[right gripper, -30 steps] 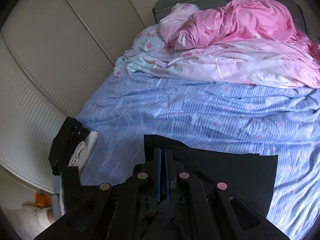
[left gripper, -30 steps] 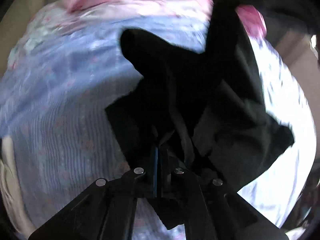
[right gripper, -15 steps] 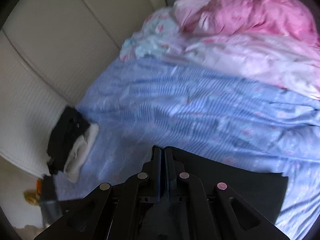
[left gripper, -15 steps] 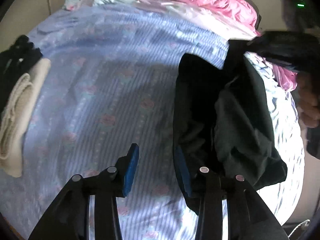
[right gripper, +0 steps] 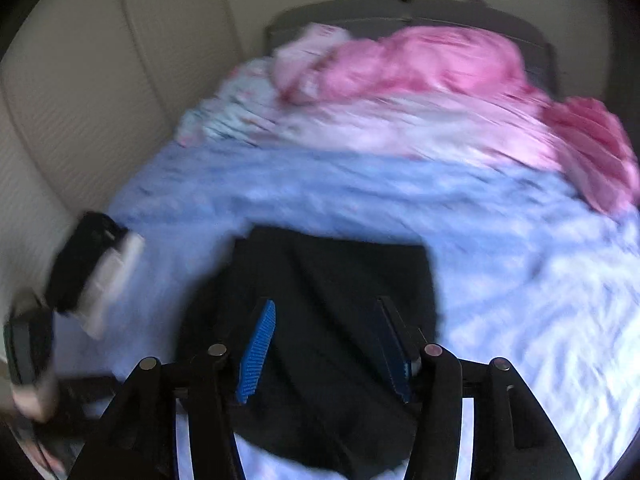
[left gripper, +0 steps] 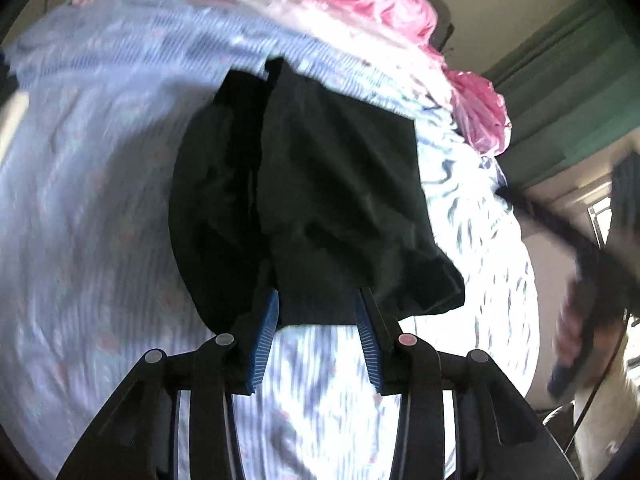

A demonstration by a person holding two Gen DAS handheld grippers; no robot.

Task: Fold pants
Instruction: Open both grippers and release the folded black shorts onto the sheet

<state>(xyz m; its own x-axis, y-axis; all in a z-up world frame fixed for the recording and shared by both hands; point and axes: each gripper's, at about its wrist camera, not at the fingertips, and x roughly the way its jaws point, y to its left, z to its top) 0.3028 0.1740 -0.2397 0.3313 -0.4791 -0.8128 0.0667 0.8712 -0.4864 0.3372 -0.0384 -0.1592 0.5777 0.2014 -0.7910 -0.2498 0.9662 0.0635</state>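
Note:
The black pants (left gripper: 312,200) lie folded in a rough bundle on the blue striped bedsheet (left gripper: 88,184). My left gripper (left gripper: 316,312) is open, its blue pads at the near edge of the pants with nothing between them. In the right wrist view the pants (right gripper: 332,280) lie under and ahead of my right gripper (right gripper: 328,316), which is open and empty above them. Both views are motion blurred.
Pink and pale bedding (right gripper: 420,76) is piled at the head of the bed. A stack of folded black and cream clothes (right gripper: 92,264) sits at the bed's left edge by the wall. The other gripper and hand show blurred at the right (left gripper: 592,272).
Both grippers have let go of the pants and opened: the left about half a second ago, the right since then. The pants now lie on the sheet. Both cameras have shifted.

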